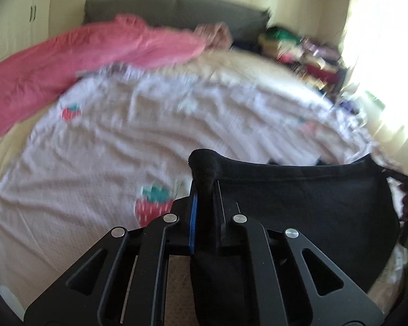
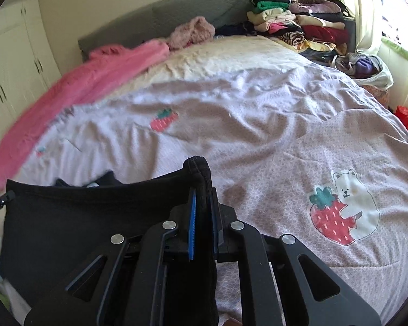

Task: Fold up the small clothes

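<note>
A small black garment [image 1: 307,198] hangs stretched between my two grippers above the bed. In the left wrist view my left gripper [image 1: 205,187] is shut on one corner of it, with a bunched tip of black cloth sticking out past the blue pads. The cloth spreads away to the right. In the right wrist view my right gripper [image 2: 202,190] is shut on the other corner of the black garment [image 2: 81,217], whose hemmed edge pokes above the pads [image 2: 192,225]. From there the cloth spreads to the left. The lower part of the garment is hidden behind the grippers.
Below lies a bed with a pale pink strawberry-print cover [image 2: 258,135]. A pink blanket [image 2: 76,89] runs along its far left side. Folded clothes [image 2: 299,24] are stacked at the far right by the grey headboard [image 2: 176,11]. White cupboards [image 2: 11,70] stand at the left.
</note>
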`<state>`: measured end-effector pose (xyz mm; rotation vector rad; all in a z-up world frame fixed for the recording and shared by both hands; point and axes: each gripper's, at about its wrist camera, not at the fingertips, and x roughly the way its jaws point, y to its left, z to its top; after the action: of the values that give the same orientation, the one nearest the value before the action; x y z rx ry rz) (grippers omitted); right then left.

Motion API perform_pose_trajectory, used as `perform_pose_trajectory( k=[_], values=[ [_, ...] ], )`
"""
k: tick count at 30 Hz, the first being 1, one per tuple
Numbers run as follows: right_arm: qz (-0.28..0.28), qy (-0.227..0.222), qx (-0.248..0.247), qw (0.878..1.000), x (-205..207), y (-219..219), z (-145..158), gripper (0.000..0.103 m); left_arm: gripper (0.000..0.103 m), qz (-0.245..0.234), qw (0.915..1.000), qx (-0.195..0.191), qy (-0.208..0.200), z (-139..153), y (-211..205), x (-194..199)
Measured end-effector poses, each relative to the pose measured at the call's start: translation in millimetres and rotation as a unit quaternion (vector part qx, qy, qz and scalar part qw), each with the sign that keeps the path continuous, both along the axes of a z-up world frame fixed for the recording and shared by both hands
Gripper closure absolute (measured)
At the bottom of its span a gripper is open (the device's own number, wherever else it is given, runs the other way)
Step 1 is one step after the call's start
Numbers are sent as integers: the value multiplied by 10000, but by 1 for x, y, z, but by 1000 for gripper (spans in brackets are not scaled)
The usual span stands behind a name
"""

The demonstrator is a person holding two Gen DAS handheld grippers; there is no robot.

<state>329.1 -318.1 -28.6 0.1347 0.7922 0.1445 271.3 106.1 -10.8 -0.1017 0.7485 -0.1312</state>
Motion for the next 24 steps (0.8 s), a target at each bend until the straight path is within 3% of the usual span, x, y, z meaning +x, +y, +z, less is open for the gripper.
perform_pose_trajectory(
  k=[3, 7, 16, 24],
  values=[
    [18, 133, -407, 9991, 6, 11, -12, 95, 98, 144, 9994, 35, 326, -21, 4, 7],
    [-78, 274, -642, 9975, 9, 11, -21, 87, 92, 181, 9992, 123, 341, -22, 6, 5],
    [-338, 90, -617, 9975, -3, -5, -4, 62, 75, 417, 9986, 44, 336, -7, 17, -8],
    [-378, -252, -304, 9985, -33, -13, 25, 57, 57, 554, 9982, -32, 232, 14, 23, -29]
  ],
)
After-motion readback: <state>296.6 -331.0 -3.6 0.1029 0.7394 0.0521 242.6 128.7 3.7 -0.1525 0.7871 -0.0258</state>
